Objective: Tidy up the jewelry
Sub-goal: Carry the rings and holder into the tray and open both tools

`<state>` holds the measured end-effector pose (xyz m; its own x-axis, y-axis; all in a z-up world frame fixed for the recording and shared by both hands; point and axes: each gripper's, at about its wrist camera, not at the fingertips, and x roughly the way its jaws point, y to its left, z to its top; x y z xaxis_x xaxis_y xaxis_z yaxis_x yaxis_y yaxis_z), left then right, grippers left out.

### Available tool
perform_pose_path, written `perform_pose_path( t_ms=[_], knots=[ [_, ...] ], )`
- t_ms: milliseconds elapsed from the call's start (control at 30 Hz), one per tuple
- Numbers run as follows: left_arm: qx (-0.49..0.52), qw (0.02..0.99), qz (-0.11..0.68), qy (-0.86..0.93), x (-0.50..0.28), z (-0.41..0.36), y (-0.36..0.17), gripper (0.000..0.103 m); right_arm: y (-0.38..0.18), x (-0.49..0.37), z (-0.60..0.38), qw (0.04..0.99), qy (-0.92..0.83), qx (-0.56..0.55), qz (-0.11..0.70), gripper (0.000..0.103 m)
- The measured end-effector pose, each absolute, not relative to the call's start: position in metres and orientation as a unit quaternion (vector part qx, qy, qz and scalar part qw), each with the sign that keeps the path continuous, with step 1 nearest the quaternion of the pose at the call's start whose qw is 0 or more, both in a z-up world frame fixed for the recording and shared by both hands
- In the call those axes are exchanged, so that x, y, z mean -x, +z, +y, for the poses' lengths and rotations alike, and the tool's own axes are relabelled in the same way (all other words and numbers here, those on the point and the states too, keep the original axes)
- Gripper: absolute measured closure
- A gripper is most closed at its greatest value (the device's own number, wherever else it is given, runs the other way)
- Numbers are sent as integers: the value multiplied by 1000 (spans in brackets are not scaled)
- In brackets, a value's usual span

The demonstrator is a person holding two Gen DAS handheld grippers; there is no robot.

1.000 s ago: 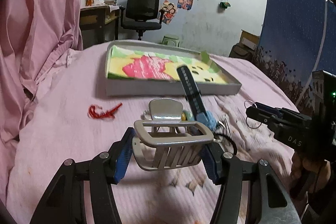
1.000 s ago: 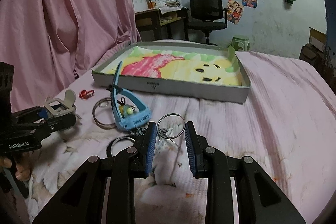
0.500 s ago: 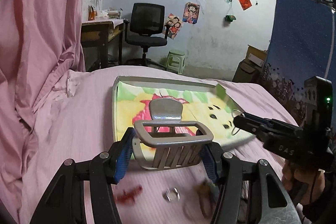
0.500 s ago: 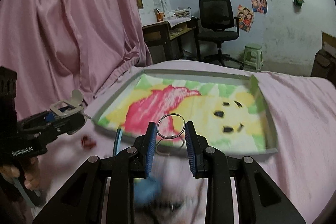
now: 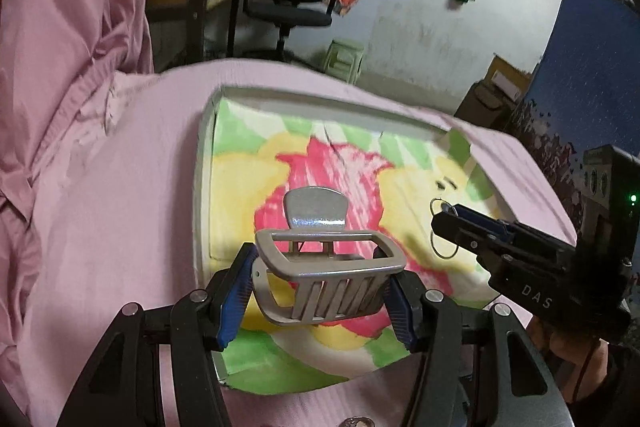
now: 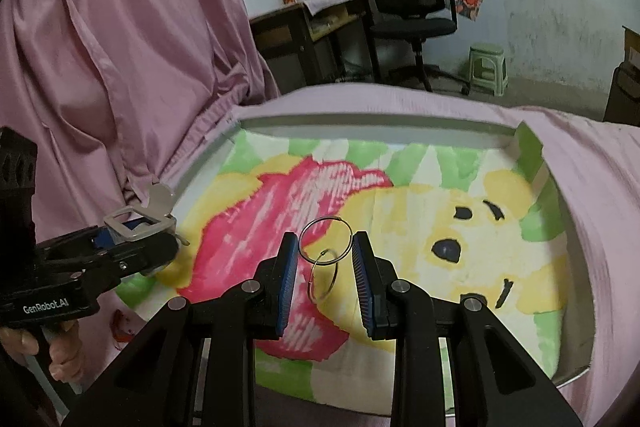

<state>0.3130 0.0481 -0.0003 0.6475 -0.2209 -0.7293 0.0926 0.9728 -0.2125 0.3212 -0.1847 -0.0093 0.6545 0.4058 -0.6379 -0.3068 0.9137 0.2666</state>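
My left gripper [image 5: 320, 283] is shut on a grey hair claw clip [image 5: 326, 267] and holds it above the near left part of the shallow grey tray [image 5: 202, 187], which is lined with a colourful cartoon sheet. It also shows in the right wrist view [image 6: 138, 227]. My right gripper [image 6: 325, 267] is shut on two linked silver hoop rings [image 6: 325, 239] and holds them above the middle of the tray [image 6: 360, 123]. The rings also show in the left wrist view [image 5: 442, 227].
The tray lies on a pink bedsheet [image 5: 120, 187]. A pink curtain [image 6: 120, 47] hangs at the left. A red item [image 6: 120, 323] lies on the sheet left of the tray. A desk, an office chair [image 6: 412, 7] and a green stool stand beyond the bed.
Both grippers have lifted from the bedsheet and moved forward over the tray, each with its item still held. The remaining jewelry on the sheet has dropped out of view.
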Motion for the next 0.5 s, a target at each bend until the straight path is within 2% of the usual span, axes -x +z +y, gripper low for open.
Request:
perform_pose_path(
  t_ms=[333,433,500],
  knots=[
    [56,901,421,-86,-311,42,-7,46,-32,-335,-184,892,185,-62,408,78],
    [55,903,417,-89,-308,42,-5,39,-34,-335,-187,889,185,-67,412,77],
    [53,906,410,-86,-305,42,-3,29,-33,-333,-190,891,183,-69,409,62]
  ],
)
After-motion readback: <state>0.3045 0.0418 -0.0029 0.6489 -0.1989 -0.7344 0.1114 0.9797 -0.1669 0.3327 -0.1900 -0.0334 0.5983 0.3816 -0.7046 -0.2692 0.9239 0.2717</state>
